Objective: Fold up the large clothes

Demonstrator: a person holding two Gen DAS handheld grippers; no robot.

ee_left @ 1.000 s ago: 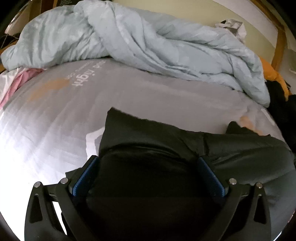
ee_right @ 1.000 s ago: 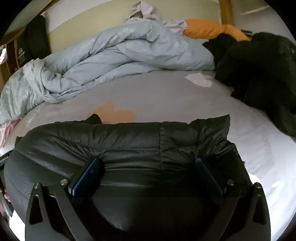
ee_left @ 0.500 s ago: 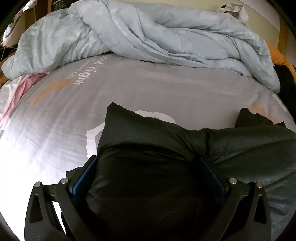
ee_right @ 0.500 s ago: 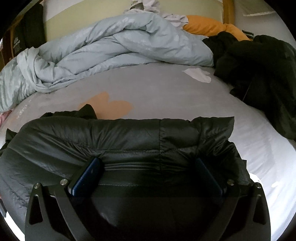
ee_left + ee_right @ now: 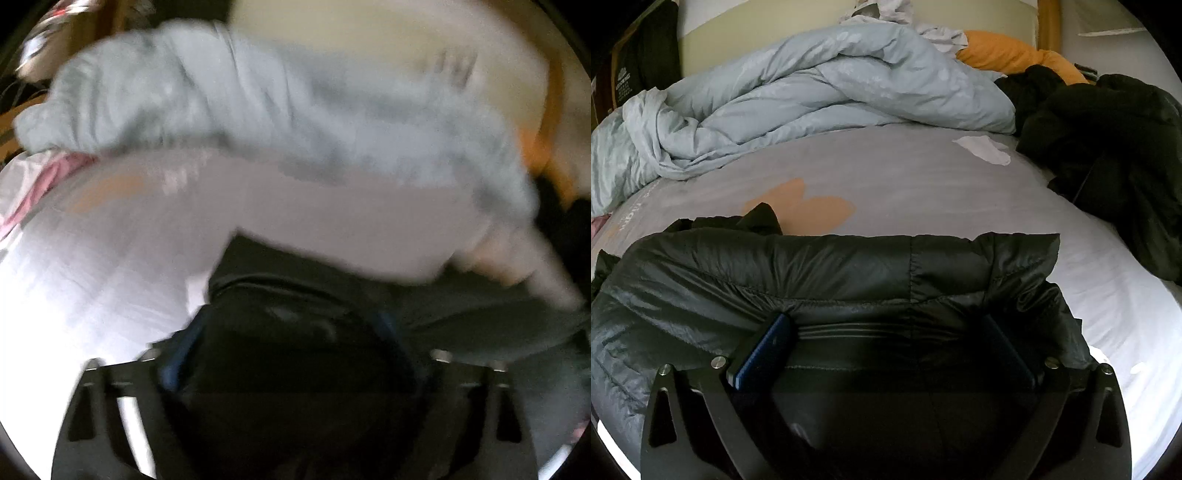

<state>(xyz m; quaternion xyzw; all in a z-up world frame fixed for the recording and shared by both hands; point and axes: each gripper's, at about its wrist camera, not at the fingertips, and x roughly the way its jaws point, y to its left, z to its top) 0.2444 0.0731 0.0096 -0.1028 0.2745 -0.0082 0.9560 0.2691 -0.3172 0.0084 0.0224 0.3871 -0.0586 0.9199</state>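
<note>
A black puffer jacket (image 5: 849,269) lies folded on the grey bed sheet (image 5: 905,177), filling the lower half of both views. My right gripper (image 5: 886,325) is wide open, with the jacket's bulk between its blue-padded fingers (image 5: 764,347). The left wrist view is motion-blurred. My left gripper (image 5: 291,325) also stands wide open around the jacket (image 5: 295,332), its blue fingers (image 5: 181,350) spread at either side. Whether the fingers press on the fabric I cannot tell.
A crumpled pale blue duvet (image 5: 812,85) lies across the far side of the bed. Another dark garment pile (image 5: 1108,155) sits at the right, with an orange pillow (image 5: 1008,55) behind it. A pink cloth (image 5: 48,173) shows at the left edge.
The left view has swung and tilted quickly and is now blurred; the jacket sits lower in it. The right gripper has barely moved and its jaws are unchanged.
</note>
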